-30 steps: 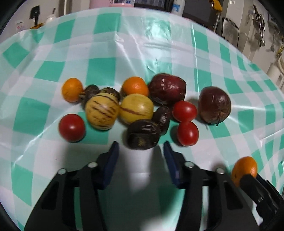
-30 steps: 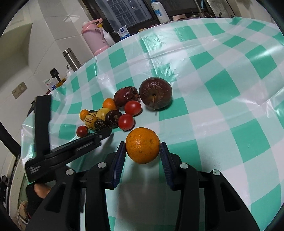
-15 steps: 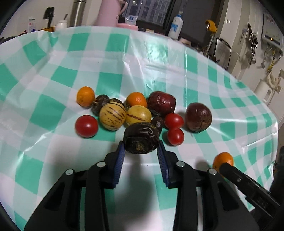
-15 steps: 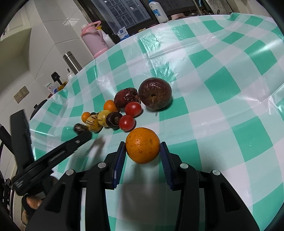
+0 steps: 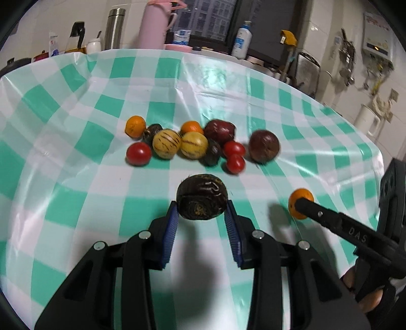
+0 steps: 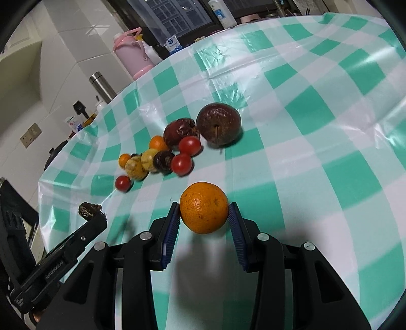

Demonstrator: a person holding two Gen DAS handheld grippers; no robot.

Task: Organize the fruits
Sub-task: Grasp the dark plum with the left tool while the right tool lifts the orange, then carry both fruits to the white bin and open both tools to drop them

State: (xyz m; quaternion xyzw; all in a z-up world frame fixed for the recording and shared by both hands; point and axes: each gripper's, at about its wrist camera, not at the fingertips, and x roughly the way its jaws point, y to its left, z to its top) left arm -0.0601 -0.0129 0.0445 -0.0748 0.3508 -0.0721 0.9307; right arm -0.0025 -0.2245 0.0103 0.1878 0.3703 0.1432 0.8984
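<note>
My left gripper [image 5: 201, 218] is shut on a dark wrinkled passion fruit [image 5: 201, 200] and holds it above the table, nearer me than the fruit pile. My right gripper [image 6: 204, 218] is shut on an orange [image 6: 204, 207]; that orange also shows in the left wrist view [image 5: 299, 203]. The pile on the checked cloth holds several tomatoes [image 5: 138, 153], two striped yellow fruits [image 5: 166, 144], two small oranges [image 5: 135, 126], a dark red wrinkled fruit [image 5: 219, 130] and a round dark red fruit [image 5: 264, 145].
The table has a green and white checked plastic cloth [image 5: 76, 177]. Behind its far edge stand a pink thermos [image 5: 154, 24], a steel flask [image 5: 114, 28] and a soap bottle [image 5: 239, 38]. A white kettle [image 5: 366, 121] stands at the right.
My left gripper closed on the dark passion fruit at the pile's front and has pulled back and up with it. My right gripper holds the orange as before.
</note>
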